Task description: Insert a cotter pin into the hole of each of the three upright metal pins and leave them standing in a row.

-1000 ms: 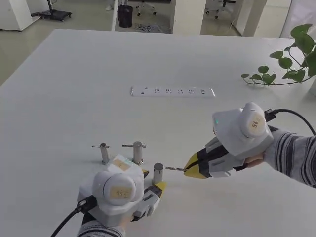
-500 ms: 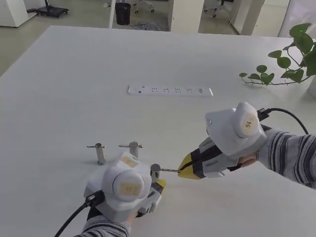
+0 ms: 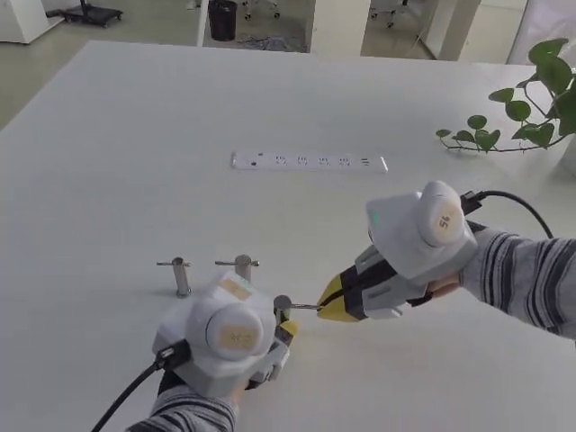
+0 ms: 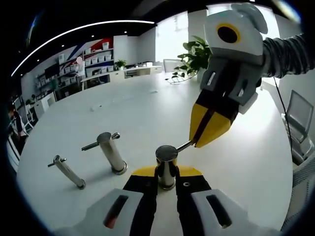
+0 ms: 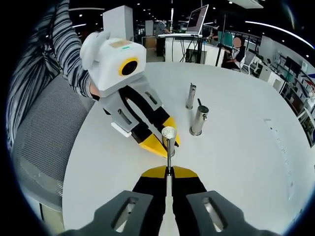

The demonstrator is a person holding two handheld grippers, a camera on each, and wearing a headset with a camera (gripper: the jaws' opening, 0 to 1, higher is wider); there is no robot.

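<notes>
Left gripper view: the left gripper is clamped around the base of an upright metal pin on the white table. The right gripper pinches a cotter pin whose tip meets that pin's head. A second pin and a third pin, each with a cotter through it, stand beside.
</notes>
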